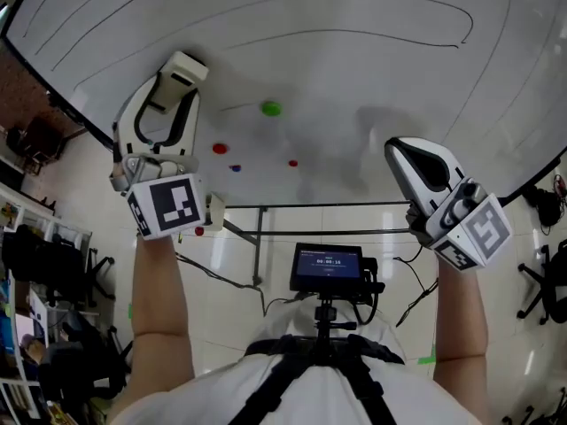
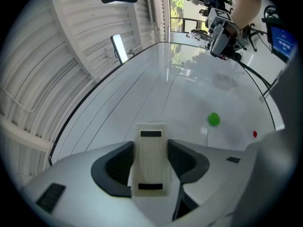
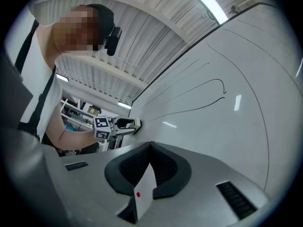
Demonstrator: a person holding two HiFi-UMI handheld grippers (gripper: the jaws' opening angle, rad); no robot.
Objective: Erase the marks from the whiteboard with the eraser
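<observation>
Over the whiteboard's (image 1: 337, 69) lower left part, the left tongs (image 1: 174, 85) are clamped on the eraser (image 2: 150, 162), a pale block whose front end points at the board. Right of it on the board sit small dots: red (image 1: 220, 149), blue (image 1: 235, 168), green (image 1: 271, 108) and another red (image 1: 293, 162), probably magnets. Above them long black lines (image 1: 354, 31) sweep across the whiteboard, unbroken and with no wiped gap in sight. I judge the erasing barely begun, if at all, and nearly all of it left. At the whiteboard's lower right part the right tongs (image 1: 400, 151) are closed with nothing in them.

Whether the eraser touches the whiteboard I cannot tell, since the tongs cover the contact point. The whiteboard's top and side edges run out of the head view, so marks there would go unseen. A greyish patch near the whiteboard's middle could be shadow or smear.
</observation>
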